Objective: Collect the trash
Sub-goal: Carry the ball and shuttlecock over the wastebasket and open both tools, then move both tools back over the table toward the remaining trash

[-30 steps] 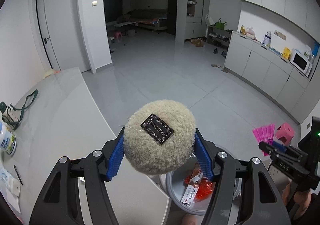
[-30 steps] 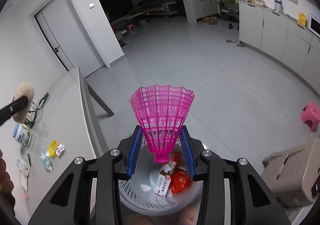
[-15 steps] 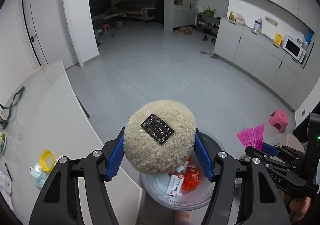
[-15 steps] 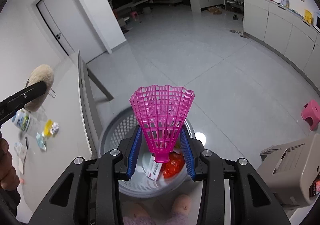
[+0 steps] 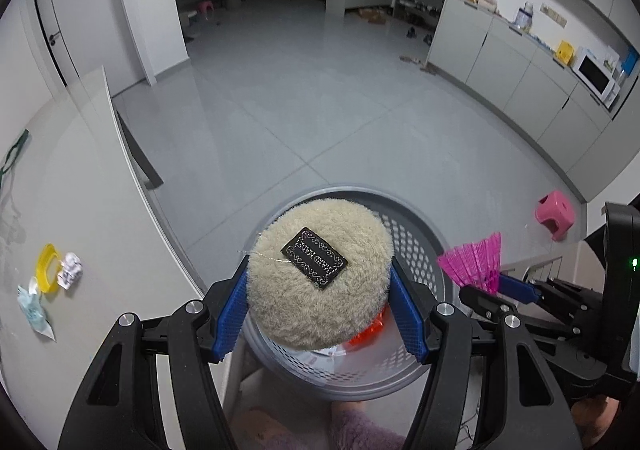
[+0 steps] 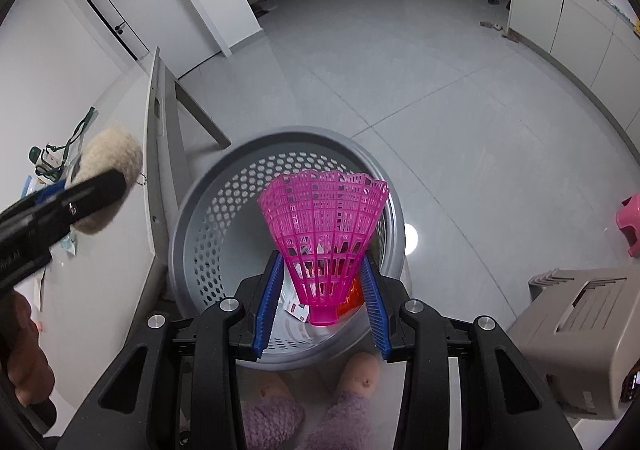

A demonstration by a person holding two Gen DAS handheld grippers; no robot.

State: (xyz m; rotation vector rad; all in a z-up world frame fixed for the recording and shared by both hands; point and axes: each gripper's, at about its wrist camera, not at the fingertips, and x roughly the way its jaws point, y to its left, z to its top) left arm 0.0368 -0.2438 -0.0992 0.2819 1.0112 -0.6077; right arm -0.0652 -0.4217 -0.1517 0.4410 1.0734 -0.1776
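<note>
Evidently the drop-off step was in hand: the left tool [image 5: 318,296] gripped a beige fluffy pompom [image 5: 318,276] above the perforated grey basket [image 5: 416,246], while the right tool [image 6: 322,292] clasped a pink plastic shuttlecock [image 6: 324,226] over the same basket, which held a red wrapper [image 6: 349,300]. Next, I judged, each tool needed only to spread its jaws. A yellow ring [image 5: 46,268] and crumpled paper [image 5: 71,269] lay on the table [image 5: 104,209].

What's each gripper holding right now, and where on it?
The left gripper squeezes a fluffy beige ball across its middle. The right gripper pinches a pink shuttlecock at the narrow lower skirt, near the base.
</note>
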